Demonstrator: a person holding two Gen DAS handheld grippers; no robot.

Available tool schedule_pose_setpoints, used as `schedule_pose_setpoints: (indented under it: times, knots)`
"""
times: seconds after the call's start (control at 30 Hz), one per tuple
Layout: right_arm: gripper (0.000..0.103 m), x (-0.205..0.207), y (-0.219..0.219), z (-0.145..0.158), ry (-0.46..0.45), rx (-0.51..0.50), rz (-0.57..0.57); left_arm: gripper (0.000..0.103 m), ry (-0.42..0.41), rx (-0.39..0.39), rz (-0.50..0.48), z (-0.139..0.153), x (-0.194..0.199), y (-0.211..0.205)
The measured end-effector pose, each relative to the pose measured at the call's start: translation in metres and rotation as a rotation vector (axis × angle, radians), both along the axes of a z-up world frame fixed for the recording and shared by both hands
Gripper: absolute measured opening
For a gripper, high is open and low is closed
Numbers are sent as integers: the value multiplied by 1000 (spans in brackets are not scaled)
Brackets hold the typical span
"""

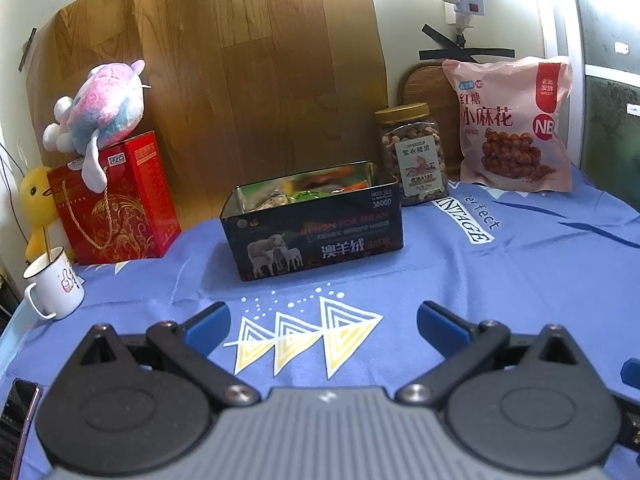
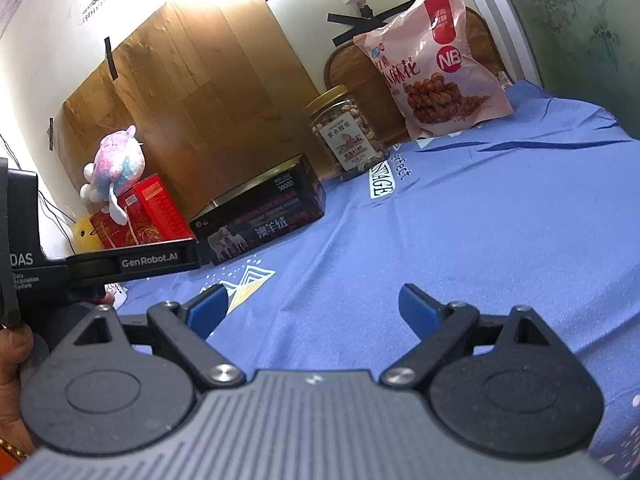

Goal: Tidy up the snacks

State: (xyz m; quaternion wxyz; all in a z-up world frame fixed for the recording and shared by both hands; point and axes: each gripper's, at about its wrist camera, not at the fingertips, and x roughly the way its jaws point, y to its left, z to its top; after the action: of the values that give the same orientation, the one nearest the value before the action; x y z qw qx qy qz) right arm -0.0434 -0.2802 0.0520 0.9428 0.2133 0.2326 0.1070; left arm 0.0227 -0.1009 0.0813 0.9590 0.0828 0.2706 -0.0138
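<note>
Left wrist view: left tool spread wide and empty above the blue-clothed table; dark tin holds wrapped snacks, nut jar just beside it, pink snack bag farther right.

Right wrist view: right tool equally wide, empty; tin far left.

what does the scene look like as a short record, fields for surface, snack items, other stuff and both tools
surface: blue printed cloth
open tin: dark tin box, lid off, wrapped snacks inside
jar: clear nut jar, gold lid on, upright, right of the tin
bag: pink snack bag, standing against the back, right of the jar
left side: red gift box with plush toy on top; white mug in front
left tool: open, empty, above the cloth
right tool: open, empty, above the cloth
</note>
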Motion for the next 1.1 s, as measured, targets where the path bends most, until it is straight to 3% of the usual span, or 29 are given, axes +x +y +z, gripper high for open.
schedule_pose_setpoints:
  times: [1.1]
  knots:
    - [93, 3, 13, -1, 2, -15, 51, 103, -4, 6, 14, -1, -3, 9]
